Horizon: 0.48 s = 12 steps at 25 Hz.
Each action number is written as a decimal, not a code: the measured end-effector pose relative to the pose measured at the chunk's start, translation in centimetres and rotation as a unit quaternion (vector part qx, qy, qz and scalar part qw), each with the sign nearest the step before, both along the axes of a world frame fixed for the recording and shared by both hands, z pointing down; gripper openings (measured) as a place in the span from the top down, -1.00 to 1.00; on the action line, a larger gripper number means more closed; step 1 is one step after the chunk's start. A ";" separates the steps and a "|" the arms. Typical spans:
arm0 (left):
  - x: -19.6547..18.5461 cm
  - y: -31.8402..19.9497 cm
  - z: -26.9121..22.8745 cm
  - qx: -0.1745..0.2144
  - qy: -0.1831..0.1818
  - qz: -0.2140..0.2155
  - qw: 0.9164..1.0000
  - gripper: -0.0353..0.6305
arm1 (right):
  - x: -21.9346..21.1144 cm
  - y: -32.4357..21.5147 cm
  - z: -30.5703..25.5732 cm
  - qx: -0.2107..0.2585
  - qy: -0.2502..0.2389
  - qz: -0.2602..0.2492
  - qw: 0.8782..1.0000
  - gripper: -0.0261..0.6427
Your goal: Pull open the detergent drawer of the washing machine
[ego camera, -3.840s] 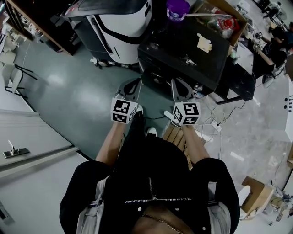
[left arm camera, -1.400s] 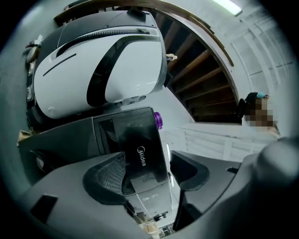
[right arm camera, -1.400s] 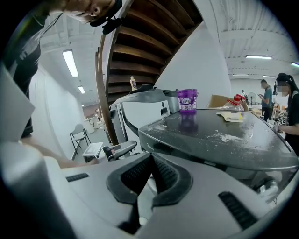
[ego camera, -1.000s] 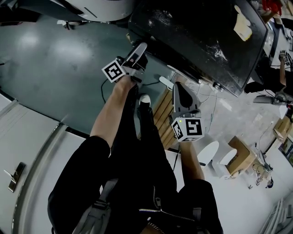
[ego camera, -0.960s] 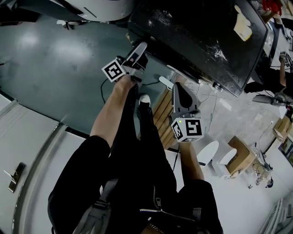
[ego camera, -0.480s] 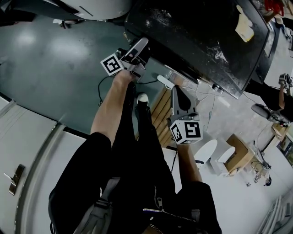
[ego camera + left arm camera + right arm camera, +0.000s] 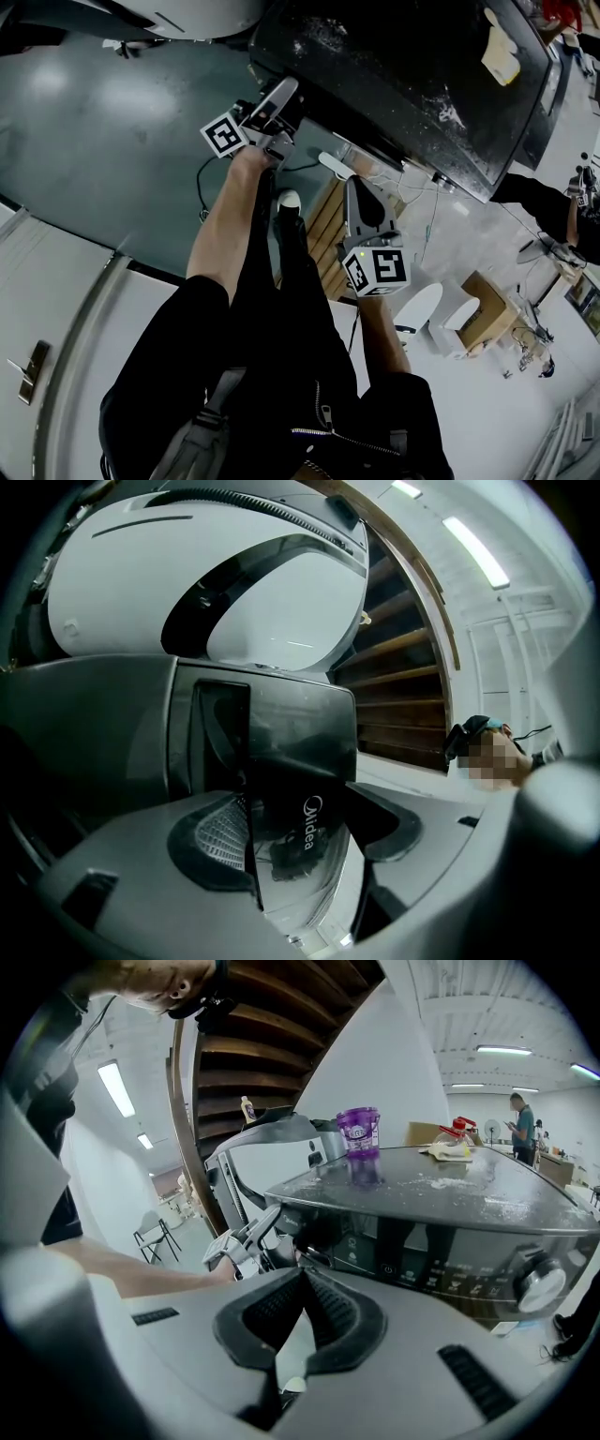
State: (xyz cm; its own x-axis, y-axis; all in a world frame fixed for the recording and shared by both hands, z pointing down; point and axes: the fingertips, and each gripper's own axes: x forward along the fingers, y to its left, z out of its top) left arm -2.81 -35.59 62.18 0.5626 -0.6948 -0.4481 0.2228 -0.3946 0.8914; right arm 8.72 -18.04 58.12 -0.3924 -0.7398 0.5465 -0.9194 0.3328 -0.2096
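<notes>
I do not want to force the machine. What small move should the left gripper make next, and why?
Probably draw the left gripper straight back, away from the washing machine. In its own view the detergent drawer front fills the gap between its jaws, so it seems gripped. The right gripper is shut, empty and hangs apart from the machine.

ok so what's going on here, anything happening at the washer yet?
A person stands at the black washing machine with a handheld gripper in each hand. The left gripper is up at the machine's front corner, jaws closed on the Midea-marked detergent drawer. The right gripper is shut and empty, hanging short of the control panel. Whether the drawer is out at all can't be told from here.
</notes>
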 end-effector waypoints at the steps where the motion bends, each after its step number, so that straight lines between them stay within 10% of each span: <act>1: 0.0 0.0 0.0 0.000 0.000 -0.001 1.000 -0.04 | 0.0 0.1 0.1 -0.002 0.000 0.000 1.000 0.90; 12: -0.1 0.1 0.3 0.006 0.001 0.000 1.000 0.06 | 0.7 -0.5 0.3 -0.010 -0.006 0.029 0.999 0.91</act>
